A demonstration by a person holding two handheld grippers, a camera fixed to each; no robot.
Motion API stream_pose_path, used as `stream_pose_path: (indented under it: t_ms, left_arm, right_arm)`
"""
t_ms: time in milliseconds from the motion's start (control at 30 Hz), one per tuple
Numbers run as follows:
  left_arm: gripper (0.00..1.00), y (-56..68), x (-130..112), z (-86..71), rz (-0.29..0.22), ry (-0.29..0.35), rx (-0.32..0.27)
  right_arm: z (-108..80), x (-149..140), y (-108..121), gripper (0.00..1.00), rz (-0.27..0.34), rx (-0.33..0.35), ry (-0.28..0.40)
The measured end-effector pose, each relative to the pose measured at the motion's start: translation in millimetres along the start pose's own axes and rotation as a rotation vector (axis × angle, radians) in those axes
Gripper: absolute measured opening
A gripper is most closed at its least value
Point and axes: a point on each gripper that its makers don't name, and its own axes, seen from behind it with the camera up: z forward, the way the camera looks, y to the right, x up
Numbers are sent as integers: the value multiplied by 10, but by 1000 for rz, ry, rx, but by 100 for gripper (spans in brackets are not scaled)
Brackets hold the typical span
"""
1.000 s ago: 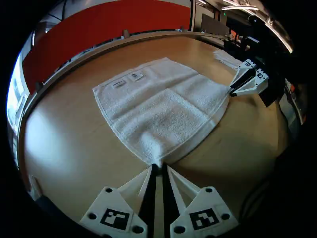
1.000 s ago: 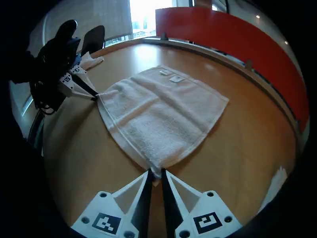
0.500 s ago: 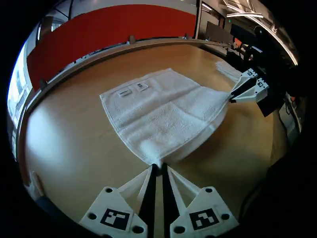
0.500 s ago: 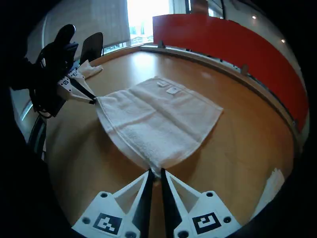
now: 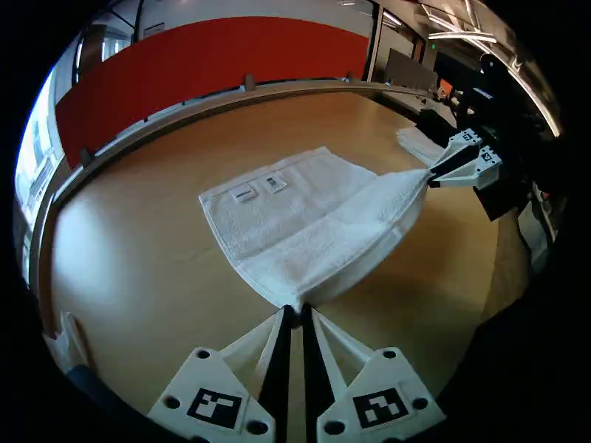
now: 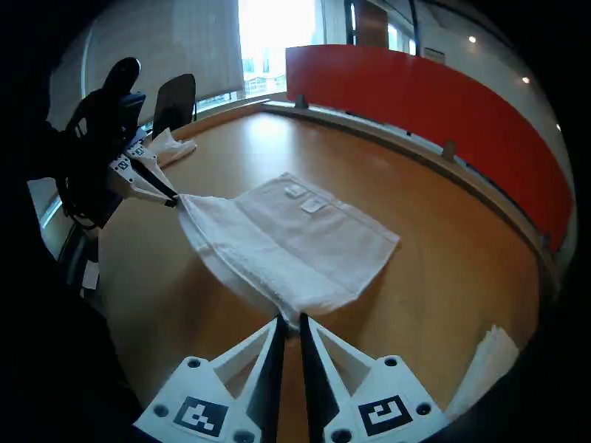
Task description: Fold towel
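1. The towel (image 5: 310, 221) is plain white all over, with a nubby terry texture and a flatter band along its hem.
2. Two small tags (image 5: 275, 182) on it are white with dark print, too small to make out.
3. The desk (image 5: 148, 295) is a warm honey-brown wood with faint grain and pale patches of glare.
4. The left tool (image 5: 295, 314) is white, with black strips on the inner faces of its fingers and black-and-white square markers; the right tool (image 6: 290, 319) is coloured the same.
5. The partition (image 5: 207, 59) behind the desk is flat red-orange.
6. The chairs (image 6: 176, 92) are black.
7. A cloth pile (image 6: 484, 362) at the desk edge is white.
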Motion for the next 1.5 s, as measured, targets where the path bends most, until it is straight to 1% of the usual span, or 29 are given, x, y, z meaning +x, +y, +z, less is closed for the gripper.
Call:
stream_pose_path:
  t_ms: [100,300,433,800,1000,1200,1500]
  left_arm:
    - [10,33,22,-70,-12,4,-5]
    - [10,74,44,-196,-23,3,-9]
    - [10,115,41,-259,-24,-2,-15]
    - [10,287,25,-427,-33,-16,-36]
    - [10,339,11,-500,-45,-22,-43]
    - [10,348,8,-539,-51,-20,-45]
    - [10,283,62,-473,-56,-15,-36]
  right_arm:
    - [-58,27,-17,14,-7,1,-1]
    - [-165,80,-60,14,1,8,3]
    - [-226,112,-82,14,-4,7,3]
    - [-383,151,-109,14,-26,11,-5]
    - [-430,164,-141,14,-27,18,-7]
    - [-444,141,-176,14,-28,26,-10]
    - [-416,167,-132,14,-32,24,-7]
